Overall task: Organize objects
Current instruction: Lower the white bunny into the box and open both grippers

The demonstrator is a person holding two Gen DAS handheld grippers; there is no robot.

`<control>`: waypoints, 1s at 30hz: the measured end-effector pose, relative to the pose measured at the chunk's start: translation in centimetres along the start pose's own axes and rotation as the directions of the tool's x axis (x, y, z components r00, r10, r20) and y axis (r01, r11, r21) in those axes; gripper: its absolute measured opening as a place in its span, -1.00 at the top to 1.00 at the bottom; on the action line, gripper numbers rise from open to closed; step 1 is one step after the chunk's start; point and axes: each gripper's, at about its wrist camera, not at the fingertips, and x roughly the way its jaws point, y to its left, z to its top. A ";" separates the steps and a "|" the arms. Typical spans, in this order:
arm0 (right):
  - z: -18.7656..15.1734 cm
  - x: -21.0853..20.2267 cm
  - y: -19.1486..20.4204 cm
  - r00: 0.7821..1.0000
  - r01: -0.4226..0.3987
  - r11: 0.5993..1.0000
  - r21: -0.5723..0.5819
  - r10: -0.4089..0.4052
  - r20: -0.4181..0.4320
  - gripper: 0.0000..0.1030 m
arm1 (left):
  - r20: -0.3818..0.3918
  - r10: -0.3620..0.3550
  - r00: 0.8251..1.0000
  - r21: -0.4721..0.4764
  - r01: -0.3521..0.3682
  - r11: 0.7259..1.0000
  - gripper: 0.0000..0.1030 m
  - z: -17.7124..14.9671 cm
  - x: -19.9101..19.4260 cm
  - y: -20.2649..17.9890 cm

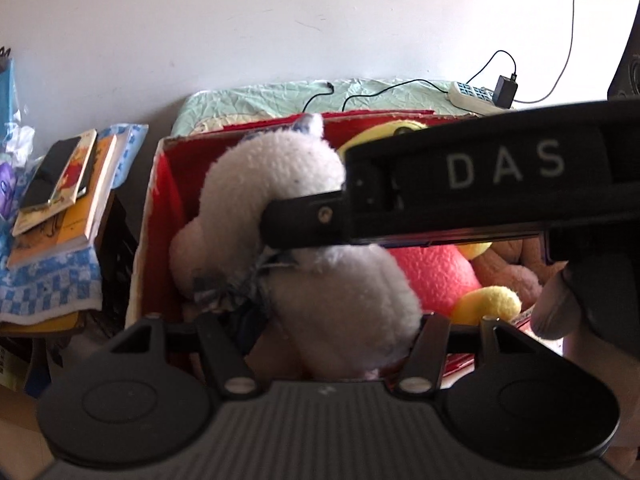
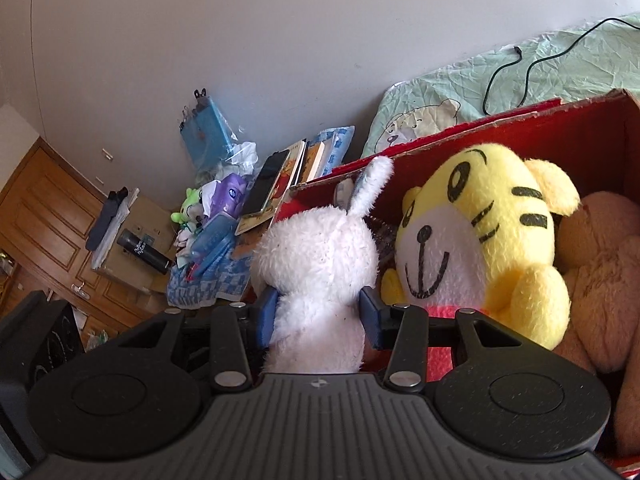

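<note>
L wrist view: looks down into the red box, which I use as landmark.
White rabbit plush: inside the box, at its left half, leaning vs. the left wall; one ear up near the far rim.
R gripper: crosses in from the right, over the box; black body marked "DAS"; one finger presses into the plush mid-body.
L gripper: at the near side of the box; jaws set wide, plush's lower end sits between the finger bases, can't tell if they touch it. Looks like no grip.
Other toys: a red-and-yellow plush right of the rabbit, in the box.
Outside the box: stack of books w/ a phone on top, left of it.

R wrist view: same box, seen from the near side.
R gripper, here: blue pads clamp the rabbit at the neck/upper body, jaws narrow, fur bulging past them.
Yellow tiger plush: just right of the rabbit, touching or nearly; brown plush further right, vs. the right wall.

Step (my read): placing the rabbit into the box, R side doing the work; plush low in the box but not let go.
Next calls for: settle it into the gap left of the tiger, then spread the R jaws and lift clear w/o dragging fur or tipping the tiger; L stays out of the way.
</note>
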 end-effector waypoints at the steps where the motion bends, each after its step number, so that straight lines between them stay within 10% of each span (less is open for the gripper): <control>1: 0.0 -0.2 -0.2 1.000 -0.002 1.000 0.016 0.002 0.003 0.11 | -0.002 -0.002 1.000 0.004 0.002 1.000 -0.16 0.0 0.0 0.0; 19: -0.1 -2.7 -1.4 0.996 0.047 0.998 0.040 -0.050 0.072 -0.01 | 0.001 -0.058 0.998 -0.022 0.058 0.998 -0.32 -0.2 -1.3 0.7; 30: -0.9 -5.2 -2.3 0.992 -0.017 0.998 0.063 0.009 0.129 0.00 | 0.068 -0.034 0.997 -0.048 0.037 0.998 -0.78 -0.4 -3.3 -0.3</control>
